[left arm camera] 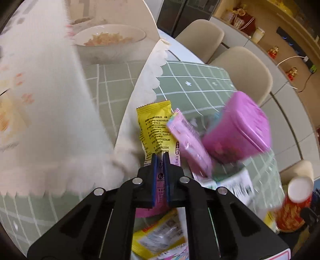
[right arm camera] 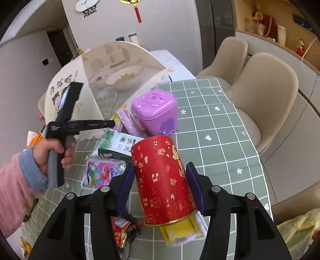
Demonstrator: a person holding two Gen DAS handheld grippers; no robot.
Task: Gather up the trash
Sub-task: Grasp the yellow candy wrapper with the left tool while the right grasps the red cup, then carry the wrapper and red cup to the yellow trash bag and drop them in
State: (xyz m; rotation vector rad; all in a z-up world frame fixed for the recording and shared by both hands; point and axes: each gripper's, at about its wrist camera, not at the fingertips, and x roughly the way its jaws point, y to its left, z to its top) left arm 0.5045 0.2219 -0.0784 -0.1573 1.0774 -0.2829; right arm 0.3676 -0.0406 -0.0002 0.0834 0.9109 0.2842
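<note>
The red, gold-patterned cylindrical tin is clamped upright-tilted in the wide-spread right tool, while the left tool is pinched shut on a pink foil wrapper.

Beige chairs flank a green-checked table; wall clock behind.

Red can with gold motifs, pink box, green white-grid tablecloth, yellow wrapper

A fuzzy pink sleeve with a blue cuff is covering the person's left arm; both black grippers are showing blue pads, apparently ridged, and silver screws.
</note>
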